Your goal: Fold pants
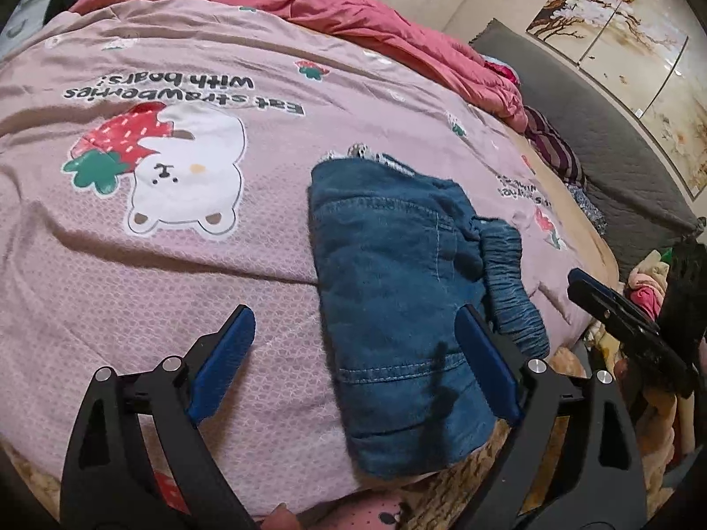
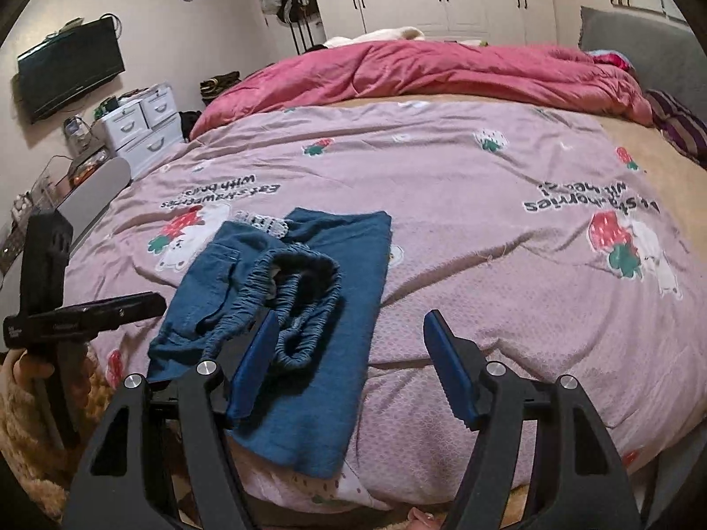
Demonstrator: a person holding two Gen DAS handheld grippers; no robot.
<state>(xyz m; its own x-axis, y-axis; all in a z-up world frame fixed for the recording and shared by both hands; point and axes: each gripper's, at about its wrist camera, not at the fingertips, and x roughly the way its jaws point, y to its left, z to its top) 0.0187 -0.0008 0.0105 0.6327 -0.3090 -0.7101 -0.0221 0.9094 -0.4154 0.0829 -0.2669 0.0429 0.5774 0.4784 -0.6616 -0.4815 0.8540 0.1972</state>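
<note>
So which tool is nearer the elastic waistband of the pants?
Right. The right tool has one finger over the waistband; the left tool straddles the pants' folded body, beside it.

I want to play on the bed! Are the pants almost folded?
Partly. The blue pants lie doubled over on the pink blanket, but the stretchy waistband is bunched on top. Both the left gripper and right gripper are open, holding nothing. Smoothing and another fold probably remain.

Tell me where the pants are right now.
The folded blue pants lie on the pink bedspread near the bed's front edge, just right of the printed bear; both views show them, held by neither gripper.
</note>
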